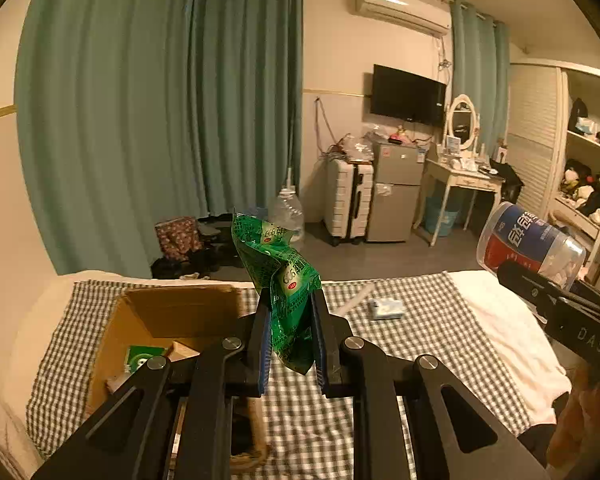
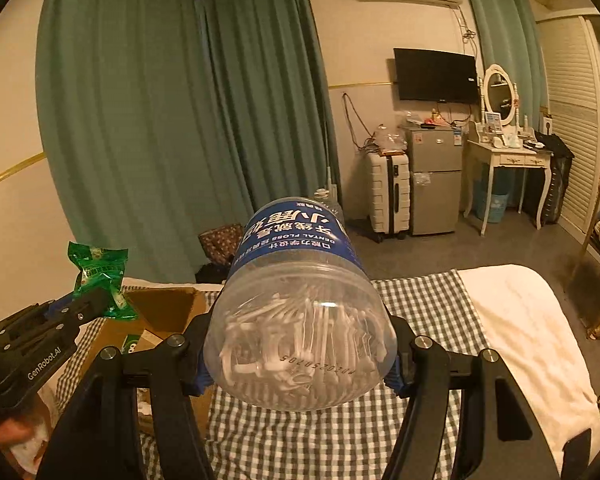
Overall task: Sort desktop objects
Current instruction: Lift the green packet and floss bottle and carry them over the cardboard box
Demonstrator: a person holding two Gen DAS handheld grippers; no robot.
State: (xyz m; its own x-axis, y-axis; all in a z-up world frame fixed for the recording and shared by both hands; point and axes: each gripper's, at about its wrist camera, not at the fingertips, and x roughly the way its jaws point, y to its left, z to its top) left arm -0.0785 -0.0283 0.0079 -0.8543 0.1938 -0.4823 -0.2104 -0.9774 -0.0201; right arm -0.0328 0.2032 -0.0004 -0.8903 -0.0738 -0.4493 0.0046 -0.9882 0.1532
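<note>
My left gripper [image 1: 290,320] is shut on a crumpled green snack packet [image 1: 278,272] and holds it in the air just right of an open cardboard box [image 1: 140,320]; the packet also shows in the right wrist view [image 2: 100,276]. My right gripper [image 2: 300,364] is shut on a clear jar of dental floss picks with a blue label [image 2: 300,300], held above the checked cloth [image 2: 420,304]. The jar also shows at the right of the left wrist view [image 1: 528,240]. The box holds a green pack [image 1: 142,356] and other small items.
A small white-blue tissue pack [image 1: 386,308] and a white tube [image 1: 356,300] lie on the checked cloth [image 1: 440,320]. White bedding [image 2: 528,340] lies to the right. Beyond the bed are a water bottle [image 1: 288,212], a suitcase, a small fridge and a dressing table.
</note>
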